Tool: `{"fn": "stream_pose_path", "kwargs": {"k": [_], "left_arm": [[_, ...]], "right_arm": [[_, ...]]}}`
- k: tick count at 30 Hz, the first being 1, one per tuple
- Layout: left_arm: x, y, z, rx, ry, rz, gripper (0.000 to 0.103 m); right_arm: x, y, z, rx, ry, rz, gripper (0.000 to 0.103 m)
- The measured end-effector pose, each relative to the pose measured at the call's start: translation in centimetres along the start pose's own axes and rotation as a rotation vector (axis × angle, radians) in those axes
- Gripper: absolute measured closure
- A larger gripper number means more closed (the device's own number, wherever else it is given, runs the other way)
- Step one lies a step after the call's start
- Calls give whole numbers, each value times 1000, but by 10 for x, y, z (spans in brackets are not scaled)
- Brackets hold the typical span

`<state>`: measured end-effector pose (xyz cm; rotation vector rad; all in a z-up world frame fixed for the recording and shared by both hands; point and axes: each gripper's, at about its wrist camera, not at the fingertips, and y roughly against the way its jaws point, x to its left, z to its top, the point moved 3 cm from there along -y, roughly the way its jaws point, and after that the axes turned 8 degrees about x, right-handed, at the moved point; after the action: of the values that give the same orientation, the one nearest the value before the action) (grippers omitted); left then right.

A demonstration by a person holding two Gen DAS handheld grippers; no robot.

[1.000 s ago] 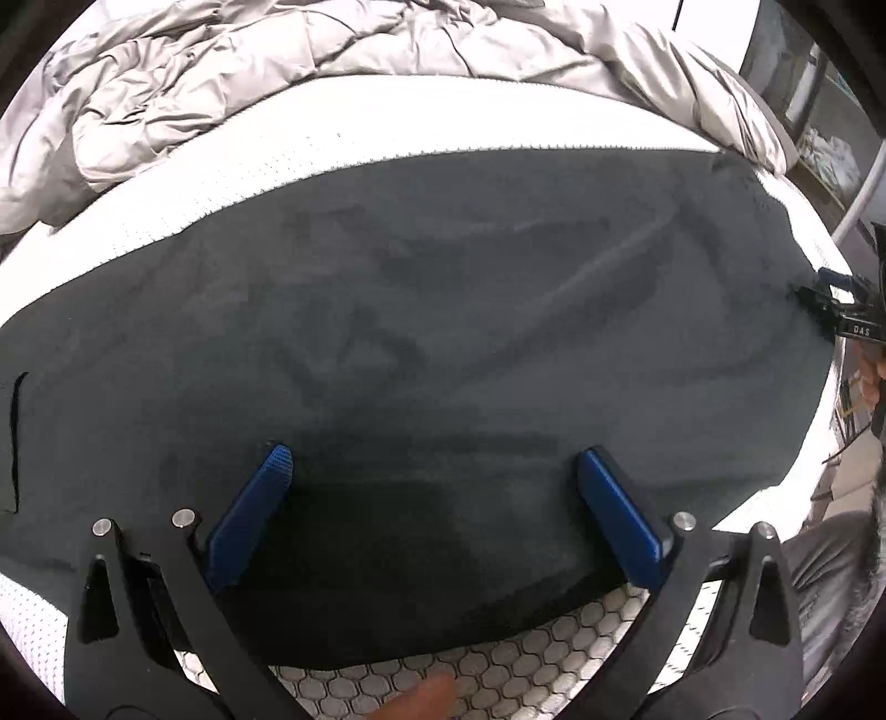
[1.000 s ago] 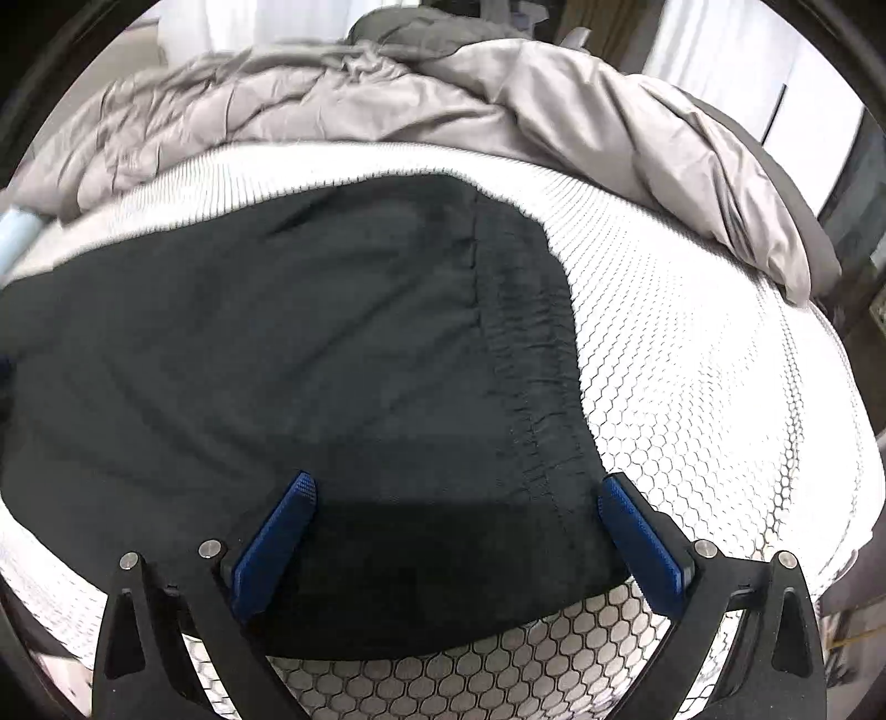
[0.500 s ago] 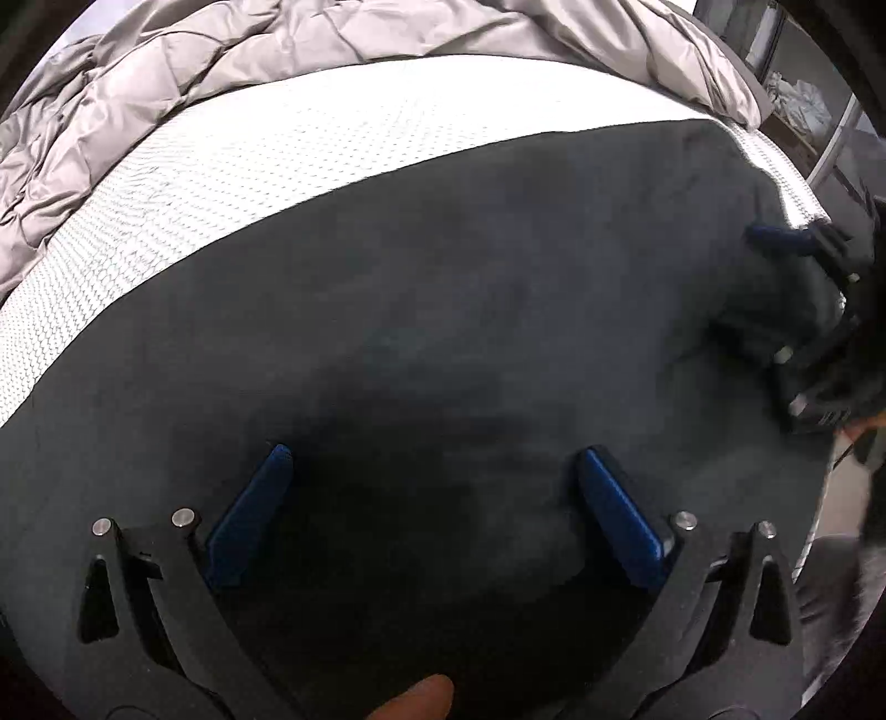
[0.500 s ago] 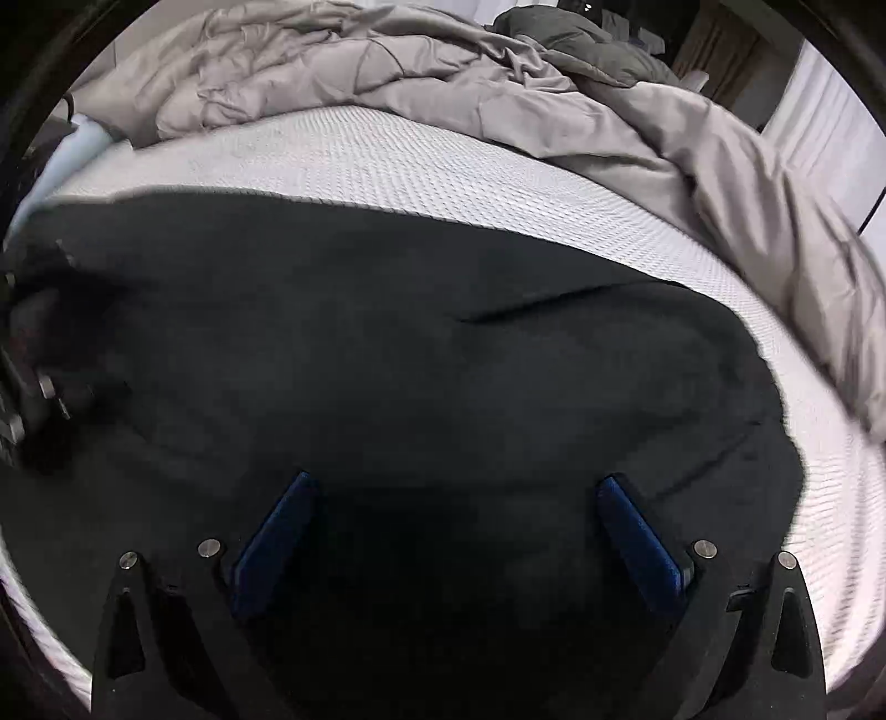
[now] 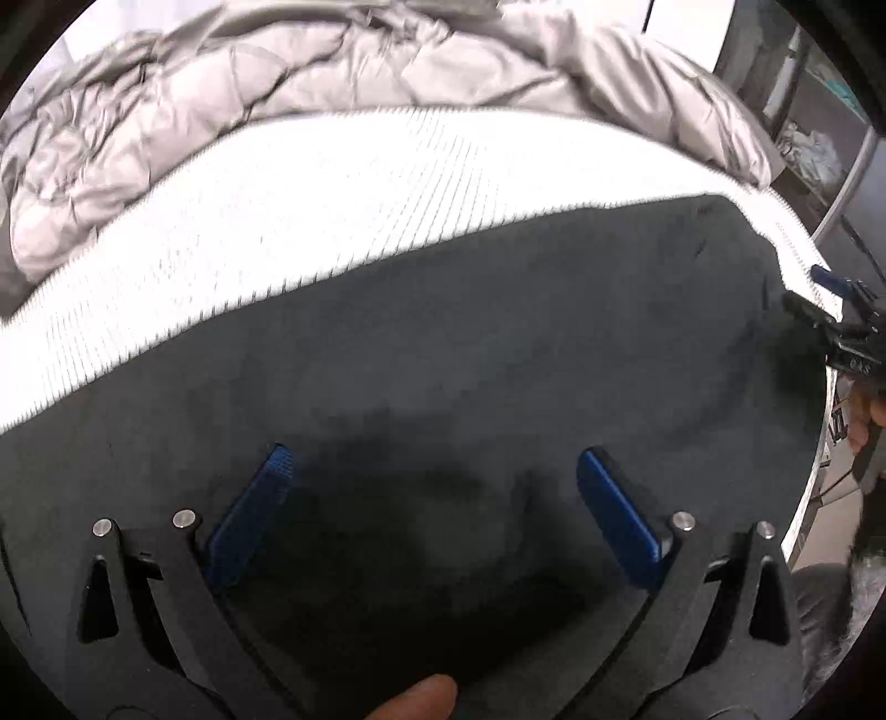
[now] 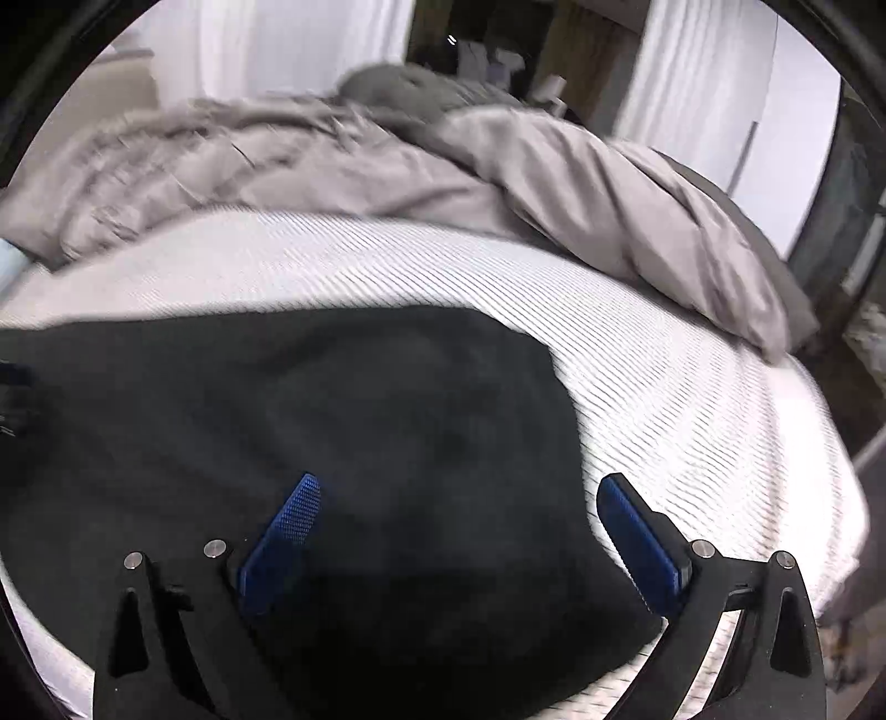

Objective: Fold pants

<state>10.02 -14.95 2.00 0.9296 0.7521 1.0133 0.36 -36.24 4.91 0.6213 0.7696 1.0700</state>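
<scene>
Blue pads frame the bottom of each wrist view, and both claws stand wide apart with nothing between them. The left claw hangs over the dark cloth of the pants, its pads spread above the fabric and gripping none of it; a fingertip shows at the lower edge of that view. The right claw is likewise spread, one pad above the pants and the other pad over the white bed just past the cloth's right edge.

Pants lie spread flat on the bed, filling the near part of both views, with the far edge running straight across the mattress. In the left wrist view the right claw shows at the far right, by the end of the cloth, with a hand behind it; whether it touches the fabric there cannot be told.

Beyond the pants comes a bare band of ribbed white mattress, then a rumpled grey duvet heaped along the far side. Pale curtains hang behind it.
</scene>
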Motion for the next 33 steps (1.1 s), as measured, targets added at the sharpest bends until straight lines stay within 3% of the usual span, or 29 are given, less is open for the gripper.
{"fn": "stream_pose_path", "kwargs": {"k": [3,6,8,9,12,14,17,20,22,24,26,27,29,31,33], "left_arm": [[4,-19,19,33,-2,31,1],[28,-49,26,101,55,5,1],[43,-52,26,78,70,-11,1],[52,-51,28,75,77,-9,1],[70,-48,23,68,109,16,1],[76,-46,21,66,121,11,1],[80,-35,23,59,119,34,1],[69,-23,32,10,108,-11,1],[62,-28,38,15,119,-21,1],[57,-41,40,52,116,-17,1],[54,-52,39,82,109,9,1],[54,-52,35,74,103,13,1],[68,-46,30,70,106,36,1],[91,-37,19,64,133,77,1],[118,-29,5,63,182,88,1]], "right_arm": [[36,-11,16,26,49,89,1],[74,-51,29,126,141,128,1],[68,-72,35,162,185,33,2],[58,-77,36,161,181,-57,2],[15,-80,38,169,50,-249,2],[-1,-77,37,173,-21,-238,2],[7,-56,46,136,-14,-245,2],[32,-28,57,53,12,-187,2],[60,-28,72,24,20,-51,1],[93,-45,82,58,36,115,1],[121,-69,82,127,85,174,1],[132,-82,77,177,137,136,2],[134,-98,70,193,228,5,2],[112,-101,74,185,190,-51,1],[77,-102,77,185,117,-206,1]]}}
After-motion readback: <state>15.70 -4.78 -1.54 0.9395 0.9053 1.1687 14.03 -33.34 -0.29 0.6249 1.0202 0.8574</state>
